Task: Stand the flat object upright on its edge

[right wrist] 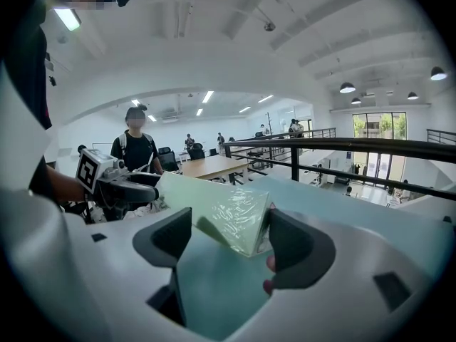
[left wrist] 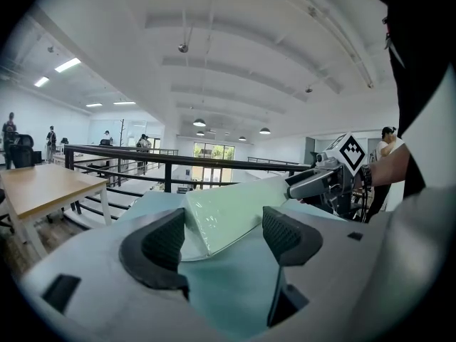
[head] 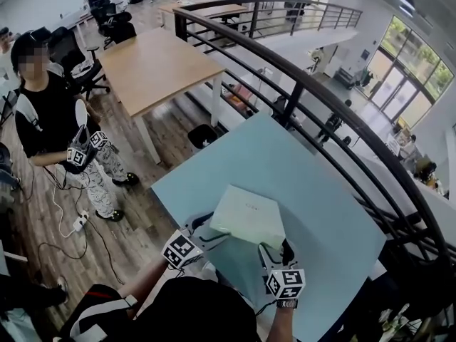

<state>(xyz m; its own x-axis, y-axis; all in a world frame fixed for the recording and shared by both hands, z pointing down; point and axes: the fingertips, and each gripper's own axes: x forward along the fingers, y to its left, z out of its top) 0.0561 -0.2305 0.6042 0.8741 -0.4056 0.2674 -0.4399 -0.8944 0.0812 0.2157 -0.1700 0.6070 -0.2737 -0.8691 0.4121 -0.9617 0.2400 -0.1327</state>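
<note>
A flat pale-green box (head: 247, 214) wrapped in clear film rests on the light blue table (head: 324, 191), near its front edge. My left gripper (head: 198, 232) is at the box's near left corner and my right gripper (head: 276, 251) at its near right corner. In the left gripper view the jaws of my left gripper (left wrist: 224, 237) stand wide, and the box (left wrist: 229, 211) reaches between them, close to the left pad. In the right gripper view my right gripper (right wrist: 228, 237) is open too; the box (right wrist: 222, 216) has its corner by the right pad, with a gap on the left.
A dark metal railing (head: 306, 91) runs just behind the blue table, with a drop to a lower floor beyond. A wooden table (head: 160, 63) stands at the back left. A person (head: 50, 112) holding another gripper stands on the wooden floor at the left, with cables nearby.
</note>
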